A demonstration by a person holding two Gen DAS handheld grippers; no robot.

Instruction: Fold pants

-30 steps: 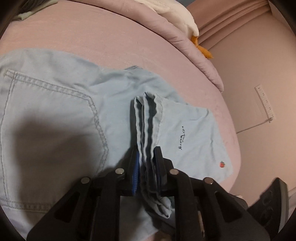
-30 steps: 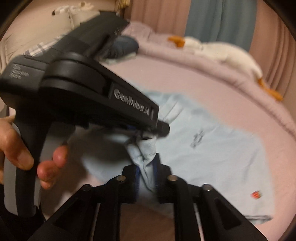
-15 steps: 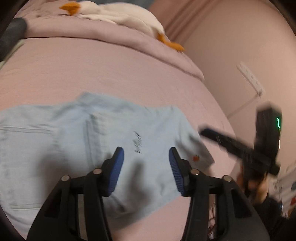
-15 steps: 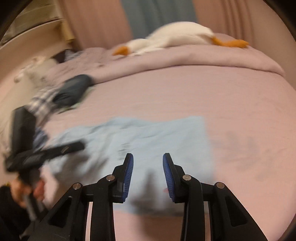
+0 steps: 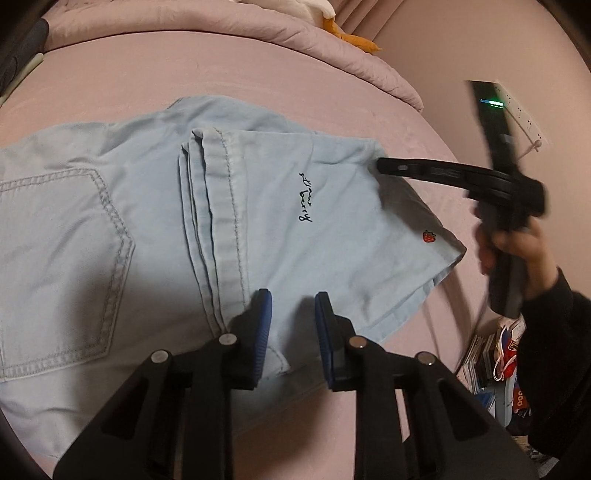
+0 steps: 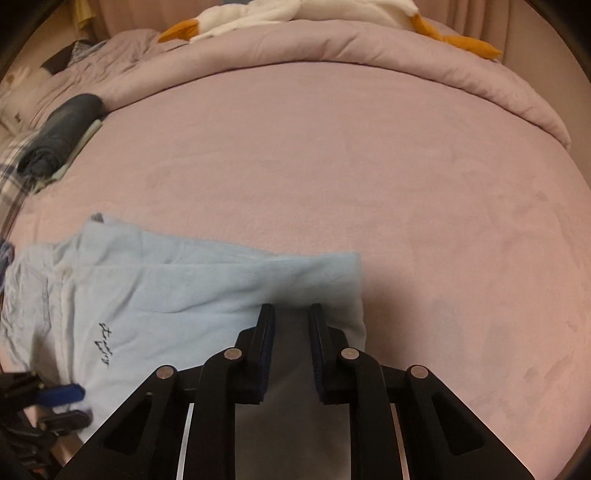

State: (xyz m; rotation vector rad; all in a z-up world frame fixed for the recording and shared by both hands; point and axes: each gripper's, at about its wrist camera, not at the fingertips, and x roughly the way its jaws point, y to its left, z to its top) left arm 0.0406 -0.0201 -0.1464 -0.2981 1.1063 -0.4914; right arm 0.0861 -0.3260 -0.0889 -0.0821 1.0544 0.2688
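Observation:
Light blue pants (image 5: 147, 206) lie folded on the pink bed, the leg ends laid over the seat near the back pocket (image 5: 55, 258). They bear black script (image 5: 304, 197) and a red strawberry patch (image 5: 428, 236). My left gripper (image 5: 293, 306) is open and empty, low over the near edge of the folded leg. My right gripper (image 6: 291, 317) is open and empty over the pants' (image 6: 184, 295) right corner; in the left wrist view it (image 5: 380, 164) is at the far corner. The left gripper's blue pads (image 6: 62, 393) show at the lower left of the right wrist view.
The pink bed (image 6: 369, 184) stretches beyond the pants. A rolled duvet (image 6: 369, 48) with a white plush goose (image 6: 295, 11) lies along the far edge. Dark folded clothes (image 6: 62, 129) sit at the far left. Books and clutter (image 5: 495, 354) lie beside the bed.
Both grippers let go of the bunched leg ends a second ago and opened. The leg ends now lie flat on the seat. Both grippers have dropped back close to the pants.

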